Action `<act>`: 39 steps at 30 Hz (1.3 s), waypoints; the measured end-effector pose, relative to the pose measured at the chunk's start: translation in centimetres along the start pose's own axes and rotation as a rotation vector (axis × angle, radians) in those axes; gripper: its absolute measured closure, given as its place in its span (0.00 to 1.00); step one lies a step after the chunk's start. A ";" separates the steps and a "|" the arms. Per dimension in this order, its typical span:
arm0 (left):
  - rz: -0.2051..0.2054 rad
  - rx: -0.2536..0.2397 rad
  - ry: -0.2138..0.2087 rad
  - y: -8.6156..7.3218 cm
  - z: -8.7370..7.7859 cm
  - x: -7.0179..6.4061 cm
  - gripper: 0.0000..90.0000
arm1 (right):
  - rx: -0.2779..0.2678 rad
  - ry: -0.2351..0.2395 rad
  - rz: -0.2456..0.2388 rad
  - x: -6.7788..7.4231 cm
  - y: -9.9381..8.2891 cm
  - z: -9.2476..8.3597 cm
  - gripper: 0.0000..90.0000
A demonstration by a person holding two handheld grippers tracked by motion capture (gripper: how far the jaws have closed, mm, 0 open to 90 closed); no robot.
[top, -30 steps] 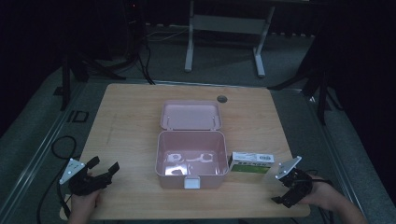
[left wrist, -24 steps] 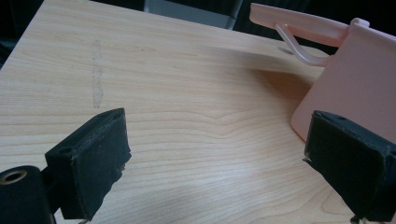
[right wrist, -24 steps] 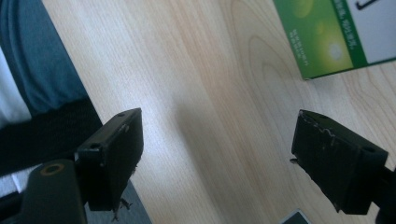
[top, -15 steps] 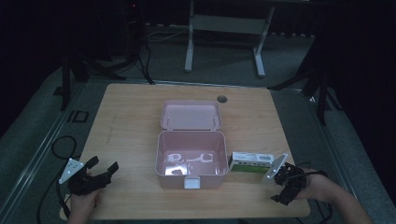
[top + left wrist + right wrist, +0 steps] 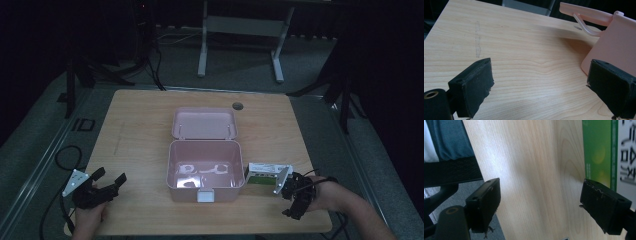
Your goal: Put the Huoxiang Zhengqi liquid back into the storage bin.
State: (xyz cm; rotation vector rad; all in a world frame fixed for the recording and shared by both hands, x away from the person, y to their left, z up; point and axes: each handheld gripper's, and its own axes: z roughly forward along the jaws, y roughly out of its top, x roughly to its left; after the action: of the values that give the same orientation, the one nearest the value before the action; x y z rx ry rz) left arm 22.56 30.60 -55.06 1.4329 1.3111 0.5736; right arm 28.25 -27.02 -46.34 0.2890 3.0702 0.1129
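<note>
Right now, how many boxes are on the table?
2: an open pink box at the table's middle, its lid folded back, and a small green and white box lying just right of it, by the right gripper.

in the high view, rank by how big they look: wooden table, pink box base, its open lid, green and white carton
1. wooden table, by far the largest.
2. pink box base.
3. open lid, a little smaller, though it lies farther from the camera, so that gap is unsure.
4. green and white carton, smallest, partly covered by the right claw.
</note>
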 end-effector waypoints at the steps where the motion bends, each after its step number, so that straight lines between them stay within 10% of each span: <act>1: -0.001 -0.001 -0.001 0.0 0.0 0.0 0.08 | 0.000 -0.002 -0.005 0.1 0.2 0.0 0.18; 17: -0.006 0.006 -0.004 0.0 0.0 0.1 0.08 | -0.018 -0.001 -0.058 0.2 3.6 -0.2 0.18; 39: -0.016 0.011 -0.014 0.0 0.1 0.3 0.07 | -0.030 -0.080 -0.076 -2.1 6.2 -5.5 0.18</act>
State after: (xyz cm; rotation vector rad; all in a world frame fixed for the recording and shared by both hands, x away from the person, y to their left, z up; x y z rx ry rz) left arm 22.70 30.82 -55.12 1.4317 1.3155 0.5455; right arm 31.10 -21.72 -40.28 0.1702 2.9929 0.1410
